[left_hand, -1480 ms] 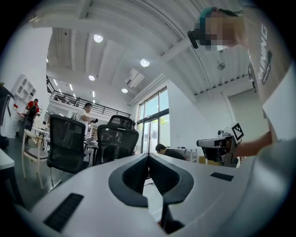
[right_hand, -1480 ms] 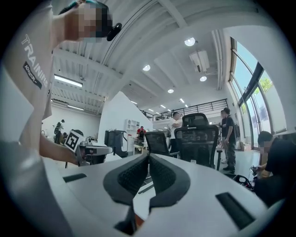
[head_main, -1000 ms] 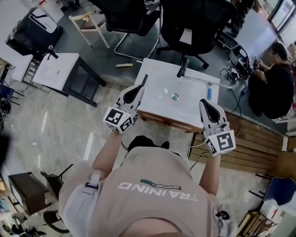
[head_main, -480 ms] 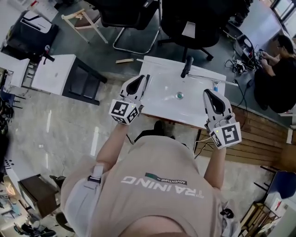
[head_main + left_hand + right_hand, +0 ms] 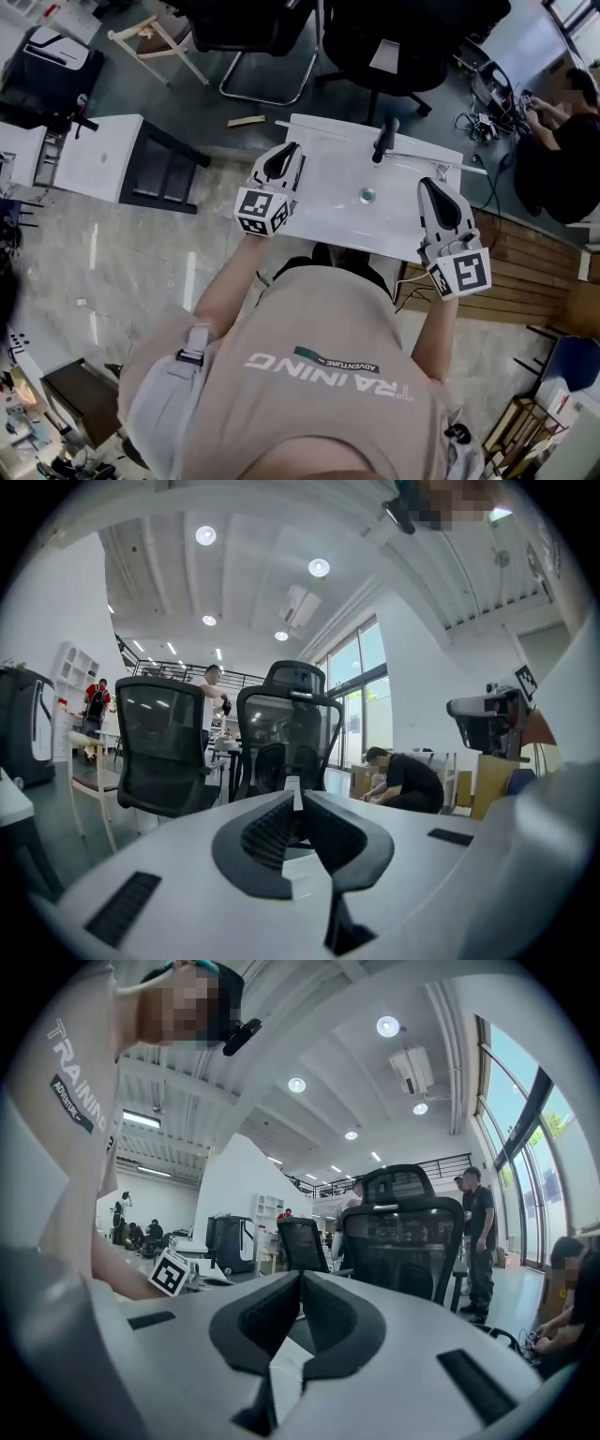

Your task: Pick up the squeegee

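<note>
- Squeegee (image 5: 389,152) lies near far edge of table (image 5: 323,211). Dark handle (image 5: 382,139) sits about mid-width, thin blade (image 5: 450,166) runs off to the right.
- L gripper (image 5: 293,150) over near-left of table, jaws pressed together, nothing between them.
- R gripper (image 5: 427,185) over near-right, jaws also pressed together, empty.
- Neither touching squeegee; both short of it. Looks like reach stage, pick not yet begun.
- Prob. best w/ R gripper: closer to the handle than L.
- Spread jaws before closing in. Shut tips would only nudge the thing along.
- Tip the nose down first. Both gripper views look level across at chairs (image 5: 384,47) w/ no squeegee in either, so no aim on it yet.
- Go for handle, not blade. Handle is thicker and prob. nearer the weight; thin blade likely to slip or pivot in the pads.
- Come in across the handle's length so pads meet its two sides. Centre it between jaws, then squeeze.
- Mind the far edge: a push from the near side could slide squeegee off the table.
- Mind small round fitting (image 5: 367,195) mid-table on the way over. Pass above it, not through it.
- Lift straight up and slow. Expect the long blade to droop or swing, so grip firm and check before carrying off.
- Keep L gripper out of the way, or ready to steady the blade end if needed.
</note>
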{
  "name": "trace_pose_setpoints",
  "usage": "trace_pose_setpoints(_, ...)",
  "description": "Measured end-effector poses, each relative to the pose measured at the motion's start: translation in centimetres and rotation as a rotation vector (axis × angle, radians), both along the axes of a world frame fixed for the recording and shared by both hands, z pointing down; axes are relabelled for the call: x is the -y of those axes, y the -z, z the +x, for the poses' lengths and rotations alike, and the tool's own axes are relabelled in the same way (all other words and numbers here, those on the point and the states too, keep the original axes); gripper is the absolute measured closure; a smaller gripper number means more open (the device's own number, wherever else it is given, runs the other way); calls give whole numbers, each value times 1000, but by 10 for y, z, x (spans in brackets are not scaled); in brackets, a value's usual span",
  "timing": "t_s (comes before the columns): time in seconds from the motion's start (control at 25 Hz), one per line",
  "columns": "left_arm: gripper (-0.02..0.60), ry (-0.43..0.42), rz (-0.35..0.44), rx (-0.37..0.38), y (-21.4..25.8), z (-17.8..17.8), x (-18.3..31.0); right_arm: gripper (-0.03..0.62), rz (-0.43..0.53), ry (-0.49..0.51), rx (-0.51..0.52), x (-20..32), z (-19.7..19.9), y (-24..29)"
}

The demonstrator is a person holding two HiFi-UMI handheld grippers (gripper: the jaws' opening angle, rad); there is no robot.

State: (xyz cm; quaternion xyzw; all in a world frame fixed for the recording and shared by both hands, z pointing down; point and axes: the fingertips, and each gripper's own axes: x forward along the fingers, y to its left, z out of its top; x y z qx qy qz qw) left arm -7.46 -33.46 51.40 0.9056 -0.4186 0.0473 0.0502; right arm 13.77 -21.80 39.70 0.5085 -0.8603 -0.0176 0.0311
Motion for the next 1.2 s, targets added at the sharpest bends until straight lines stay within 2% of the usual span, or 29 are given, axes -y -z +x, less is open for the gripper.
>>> trace_pose_setpoints(0.04,551,18,-15,9,-10,0,7,559,-5,2,0,2,2,-2)
trace_pose_setpoints(0.12,474,61,-62,24,-34,-3,20,559,-16,4,-5,6,5,-3)
trace_pose_setpoints(0.16,465,81,-87,34,-48,-3,26,559,-20,4,-12,7,7,-3)
trace_pose_setpoints(0.32,450,154,-176,117,-114,-5,43,559,-42,5,-30,10,18,-6)
trace_pose_setpoints(0.6,422,253,-299,207,-207,-13,64,559,-83,25,-63,14,27,-18)
trace_pose_setpoints(0.72,413,283,-337,233,-225,-15,67,559,-89,24,-64,15,30,-21)
trace_pose_setpoints(1.0,413,262,-411,287,-258,-8,72,559,-103,32,-55,20,31,-24)
trace_pose_setpoints(1.2,414,302,-506,348,-275,-15,76,559,-109,37,-51,30,26,-28)
